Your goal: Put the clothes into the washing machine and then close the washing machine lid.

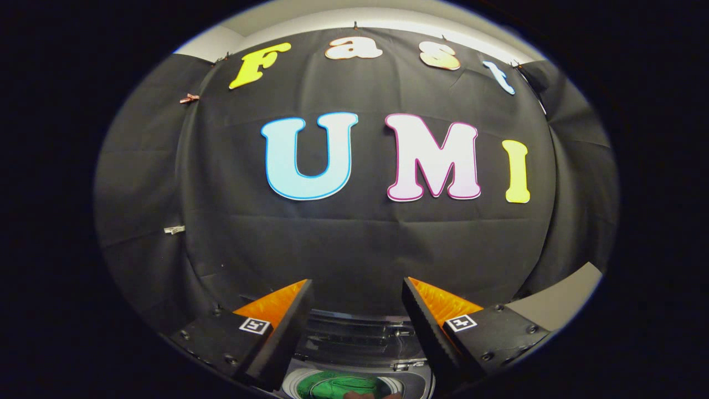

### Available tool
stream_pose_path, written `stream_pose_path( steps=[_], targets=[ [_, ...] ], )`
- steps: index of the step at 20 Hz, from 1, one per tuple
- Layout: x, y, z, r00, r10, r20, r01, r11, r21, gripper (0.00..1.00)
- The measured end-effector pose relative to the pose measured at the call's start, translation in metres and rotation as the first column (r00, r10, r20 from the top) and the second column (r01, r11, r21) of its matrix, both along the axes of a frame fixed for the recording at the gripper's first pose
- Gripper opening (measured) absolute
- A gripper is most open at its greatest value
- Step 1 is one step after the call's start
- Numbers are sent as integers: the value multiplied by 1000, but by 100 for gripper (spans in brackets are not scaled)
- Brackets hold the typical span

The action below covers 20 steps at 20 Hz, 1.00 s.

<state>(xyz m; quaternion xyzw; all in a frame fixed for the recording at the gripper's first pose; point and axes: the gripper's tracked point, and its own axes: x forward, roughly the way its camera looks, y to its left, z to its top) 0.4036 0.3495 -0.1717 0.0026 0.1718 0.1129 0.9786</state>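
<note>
Right now your gripper (357, 310) is spread wide and holding nothing, and the washing machine (354, 346) sits low between and just below the fingers, its open drum showing green clothes (332, 384), so you'd tilt down toward it.

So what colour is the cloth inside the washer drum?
Green, seen in the gripper view between the open jaws.
</note>
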Motion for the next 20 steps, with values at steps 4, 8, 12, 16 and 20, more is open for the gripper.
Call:
stream_pose_path(
  steps=[4,8,12,16,20],
  targets=[
    [29,-2,-35,995,-32,-92,32,999,-5,99],
    [50,-13,-75,978,-88,-188,92,996,10,99],
    [53,-29,-101,970,-111,-216,107,994,-34,99],
    [54,-28,-103,974,-101,-205,95,995,-40,100],
    [48,-28,-104,969,-89,-232,81,996,-45,100]
  ],
)
